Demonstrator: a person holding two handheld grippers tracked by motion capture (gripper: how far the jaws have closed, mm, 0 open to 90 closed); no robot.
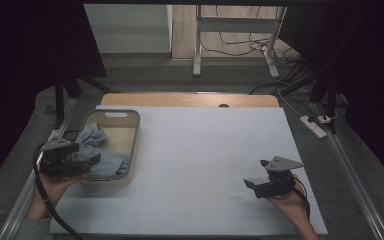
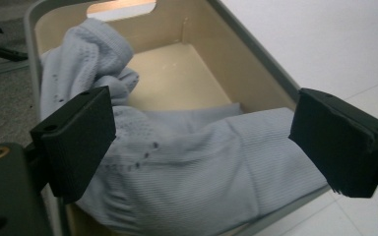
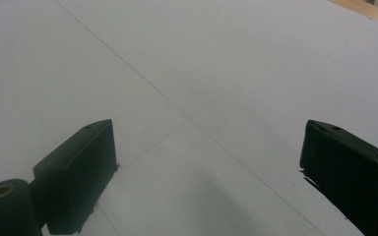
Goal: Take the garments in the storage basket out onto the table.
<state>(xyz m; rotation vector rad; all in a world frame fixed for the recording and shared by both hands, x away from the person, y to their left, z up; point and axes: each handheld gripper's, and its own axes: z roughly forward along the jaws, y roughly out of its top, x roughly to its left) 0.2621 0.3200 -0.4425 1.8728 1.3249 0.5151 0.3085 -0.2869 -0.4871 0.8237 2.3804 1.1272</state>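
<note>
**One bin, one cloth, two grippers standing wide**

The person is holding two grippers at the table (image 1: 205, 145), one in each hand. The left gripper (image 1: 82, 162) is hovering at the near end of the single bin (image 1: 137, 135), a grey-rimmed box with a pale wooden inside and one slot handle in its far wall. Its two black jaws are standing spread wide, pinching nothing. In the left gripper view, the one cloth (image 2: 202, 162), a light blue-grey knitted piece, is lying just ahead of and between those jaws, inside the bin; it is draping over the bin's near edge and bunching up against the wall ahead and to the left of the left gripper (image 2: 202, 147). Whether the jaws are touching the cloth cannot be told. The bare floor of the bin (image 2: 177, 78) is showing beyond the cloth.

The right gripper (image 1: 257, 181) is sitting well apart from the bin, low over the white table surface. Its two jaws are also standing spread apart with nothing between them. In the right gripper view, bare white table (image 3: 216, 73) is lying ahead of the right gripper (image 3: 206, 172), crossed by a few faint seam lines, with a strip of wooden edge (image 3: 369, 10) showing far ahead to the right.

One grey three-cornered plate is riding on top of each gripper, two in all.
</note>
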